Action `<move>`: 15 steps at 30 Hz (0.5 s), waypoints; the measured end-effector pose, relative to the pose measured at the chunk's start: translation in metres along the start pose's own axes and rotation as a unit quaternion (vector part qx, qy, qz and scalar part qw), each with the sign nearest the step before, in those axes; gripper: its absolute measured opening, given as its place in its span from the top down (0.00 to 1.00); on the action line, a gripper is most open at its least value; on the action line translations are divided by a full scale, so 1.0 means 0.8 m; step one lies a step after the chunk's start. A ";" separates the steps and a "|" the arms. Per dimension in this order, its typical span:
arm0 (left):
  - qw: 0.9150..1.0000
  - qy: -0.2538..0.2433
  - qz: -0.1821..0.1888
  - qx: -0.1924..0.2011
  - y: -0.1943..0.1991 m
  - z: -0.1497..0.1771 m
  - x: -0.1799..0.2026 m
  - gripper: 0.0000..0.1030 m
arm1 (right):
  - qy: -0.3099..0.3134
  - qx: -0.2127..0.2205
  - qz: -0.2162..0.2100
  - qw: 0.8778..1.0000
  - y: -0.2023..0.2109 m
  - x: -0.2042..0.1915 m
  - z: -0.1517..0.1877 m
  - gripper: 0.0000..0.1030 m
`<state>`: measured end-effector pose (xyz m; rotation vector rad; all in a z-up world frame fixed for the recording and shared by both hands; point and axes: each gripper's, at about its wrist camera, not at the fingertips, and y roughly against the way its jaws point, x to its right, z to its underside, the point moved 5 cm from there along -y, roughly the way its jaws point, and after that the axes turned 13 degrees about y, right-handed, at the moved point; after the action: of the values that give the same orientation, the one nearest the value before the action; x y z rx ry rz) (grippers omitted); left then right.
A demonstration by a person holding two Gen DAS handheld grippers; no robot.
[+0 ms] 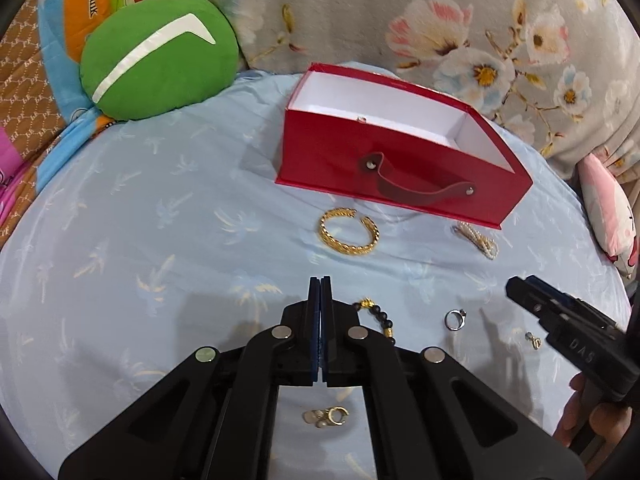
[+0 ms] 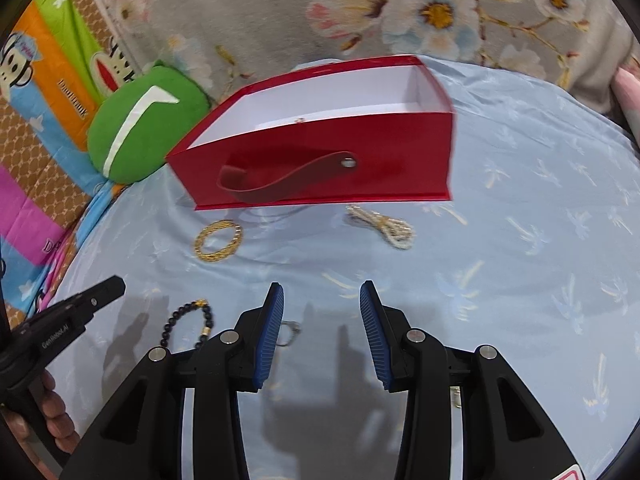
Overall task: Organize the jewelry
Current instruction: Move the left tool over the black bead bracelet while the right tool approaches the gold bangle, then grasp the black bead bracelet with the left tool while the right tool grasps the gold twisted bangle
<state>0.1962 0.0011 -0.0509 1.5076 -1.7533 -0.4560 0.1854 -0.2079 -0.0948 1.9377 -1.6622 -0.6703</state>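
Hovering my right tool (image 2: 322,296), fingers spread, gripping nothing, above small silver ring (image 2: 291,330) on pale blue bedsheet (image 2: 520,260). My left tool (image 1: 320,280) clenched, empty. Open red cardboard box (image 2: 320,160) waiting beyond. Risking pinching soft sheet with ring, dragging nearby black bead bracelet (image 2: 188,320).

Bangle (image 1: 348,232) & pearl strand (image 1: 478,240) just before box (image 1: 400,168); cushion (image 1: 160,56) behind-left.

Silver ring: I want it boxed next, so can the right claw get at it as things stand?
Probably yes: the right claw is open, and the silver ring lies alone on the sheet, nothing over it.
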 end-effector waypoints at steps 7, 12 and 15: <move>0.999 -0.004 0.004 -0.046 -0.022 0.023 -0.003 0.99 | 0.007 -0.004 -0.009 1.000 -0.003 -0.019 0.002 0.62; 0.997 -0.011 0.006 -0.078 -0.055 0.043 0.001 0.97 | 0.006 -0.008 -0.005 1.000 -0.003 -0.018 0.005 0.62; 0.996 -0.022 0.000 -0.082 -0.063 0.046 0.003 0.94 | 0.008 -0.011 -0.008 1.000 -0.008 -0.021 0.002 0.62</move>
<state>0.2032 -0.0210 -0.1085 1.3927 -1.7048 -0.6211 0.1868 -0.1905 -0.0989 1.9379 -1.6237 -0.6750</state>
